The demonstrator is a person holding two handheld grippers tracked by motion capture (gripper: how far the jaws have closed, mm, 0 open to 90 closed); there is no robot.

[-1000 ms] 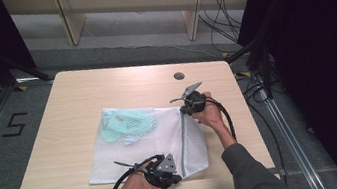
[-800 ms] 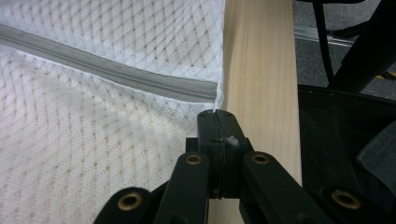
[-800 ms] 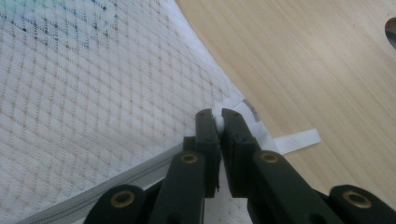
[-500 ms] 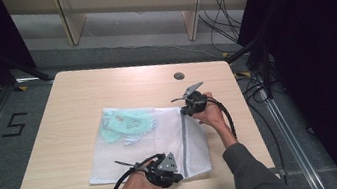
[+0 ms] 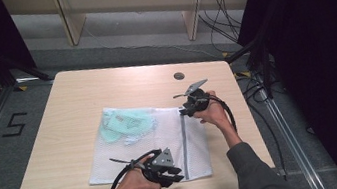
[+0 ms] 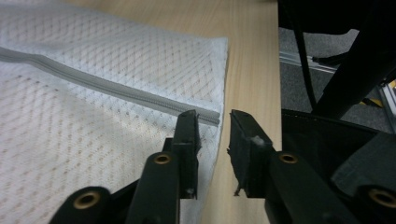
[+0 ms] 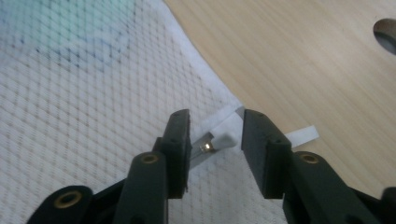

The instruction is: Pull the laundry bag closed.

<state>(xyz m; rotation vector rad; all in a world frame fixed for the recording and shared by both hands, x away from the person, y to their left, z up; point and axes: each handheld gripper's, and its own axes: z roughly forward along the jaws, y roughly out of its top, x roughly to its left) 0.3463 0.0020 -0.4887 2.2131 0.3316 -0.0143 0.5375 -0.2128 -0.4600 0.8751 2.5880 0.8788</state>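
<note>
Mesh laundry bag (image 5: 163,143) lay flat mid-table | zipper (image 5: 184,145) ran gripper to gripper | right gripper (image 7: 215,140) just spread, pull tab (image 7: 219,141) between unpinched | left gripper (image 6: 215,140) just spread, straddling zipper's end.

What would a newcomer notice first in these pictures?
A white mesh laundry bag lies flat on the wooden table, with something pale green inside at its far left corner. The left gripper stands at the near end of the grey zipper, the right gripper over the zipper pull, both just opened.
</note>
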